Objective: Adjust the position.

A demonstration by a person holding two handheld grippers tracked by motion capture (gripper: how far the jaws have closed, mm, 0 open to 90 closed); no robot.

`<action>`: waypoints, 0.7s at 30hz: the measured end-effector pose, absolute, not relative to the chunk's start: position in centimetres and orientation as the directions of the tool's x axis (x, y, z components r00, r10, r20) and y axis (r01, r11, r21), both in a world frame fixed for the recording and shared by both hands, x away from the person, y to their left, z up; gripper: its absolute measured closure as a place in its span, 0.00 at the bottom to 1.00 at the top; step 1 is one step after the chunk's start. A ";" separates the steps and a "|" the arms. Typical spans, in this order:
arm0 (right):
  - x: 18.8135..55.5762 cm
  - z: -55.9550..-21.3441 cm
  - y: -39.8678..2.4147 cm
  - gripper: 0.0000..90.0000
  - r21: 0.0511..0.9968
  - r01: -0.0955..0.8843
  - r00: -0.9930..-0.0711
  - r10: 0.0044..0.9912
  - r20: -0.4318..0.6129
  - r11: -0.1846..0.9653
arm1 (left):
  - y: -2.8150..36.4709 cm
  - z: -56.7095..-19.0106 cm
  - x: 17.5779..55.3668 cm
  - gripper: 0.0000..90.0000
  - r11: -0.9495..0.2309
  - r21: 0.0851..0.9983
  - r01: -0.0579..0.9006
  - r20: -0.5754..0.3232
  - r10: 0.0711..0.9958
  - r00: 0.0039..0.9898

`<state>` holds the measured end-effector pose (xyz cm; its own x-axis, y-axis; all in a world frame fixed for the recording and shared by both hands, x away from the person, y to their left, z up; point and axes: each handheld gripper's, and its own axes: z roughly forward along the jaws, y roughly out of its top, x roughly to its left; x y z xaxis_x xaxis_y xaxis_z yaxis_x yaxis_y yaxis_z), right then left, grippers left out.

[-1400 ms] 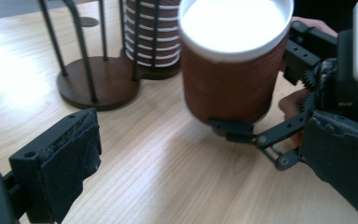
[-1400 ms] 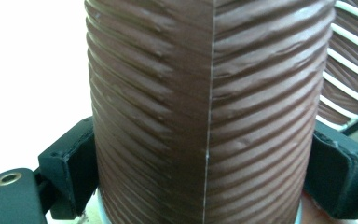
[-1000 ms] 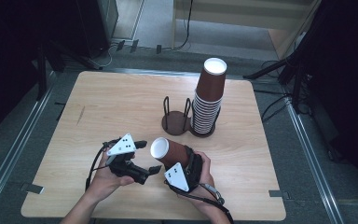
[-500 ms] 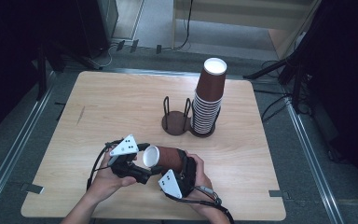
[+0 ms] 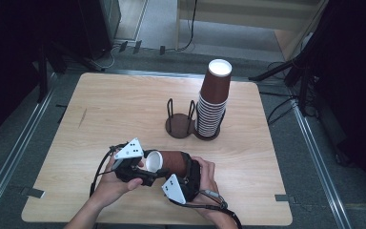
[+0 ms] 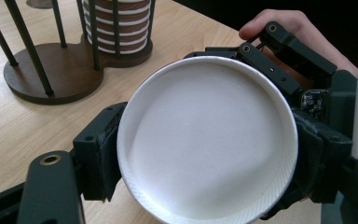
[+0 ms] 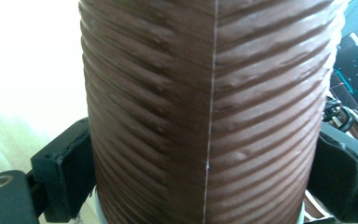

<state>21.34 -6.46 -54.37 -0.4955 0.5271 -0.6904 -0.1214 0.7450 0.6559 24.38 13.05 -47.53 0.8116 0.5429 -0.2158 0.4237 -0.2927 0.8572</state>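
Wooden table (image 5: 124, 109) on grey floor, dark surroundings. Cup rack (image 5: 190, 125) (stack (image 5: 213, 102) loaded) stands beyond the brown cup (image 5: 167, 162). Left gripper (image 5: 140, 169), jaws just closed, and right gripper (image 5: 183, 176) both clamp it.

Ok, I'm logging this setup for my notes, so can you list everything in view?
paper cup: one, brown outside and white inside, on its side between both tongs near the table's front edge
cup stack: one tall stack, brown with white rims, in the holder's right bay
cup holder: one, dark wood base with black rods, table centre, left bay empty
table: one, light wood
left tongs: black, jaws have just been closing, shut on the cup's rim
right tongs: black, clamped on the cup's body
hands: two, at the bottom edge
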 end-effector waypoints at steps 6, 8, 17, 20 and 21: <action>21.2 -53.5 -6.6 0.01 0.677 -0.120 -0.515 0.537 -0.668 0.727 | 13.5 -47.5 24.6 0.27 -0.258 0.863 0.435 -0.222 0.581 0.783; 21.2 -53.2 -6.7 0.00 0.687 -0.121 -0.516 0.546 -0.660 0.717 | 13.8 -47.5 24.7 0.27 -0.243 0.866 0.437 -0.223 0.594 0.773; 21.3 -52.3 -7.2 0.00 0.729 -0.107 -0.500 0.598 -0.627 0.676 | 14.5 -47.3 24.8 0.27 -0.188 0.877 0.443 -0.232 0.641 0.732; 21.4 -52.1 -7.3 0.00 0.740 -0.091 -0.491 0.617 -0.615 0.666 | 14.8 -47.3 24.8 0.27 -0.194 0.885 0.423 -0.203 0.657 0.726; 21.5 -52.0 -7.4 0.00 0.748 -0.086 -0.492 0.625 -0.606 0.658 | 14.8 -47.2 24.7 0.27 -0.188 0.888 0.420 -0.199 0.665 0.720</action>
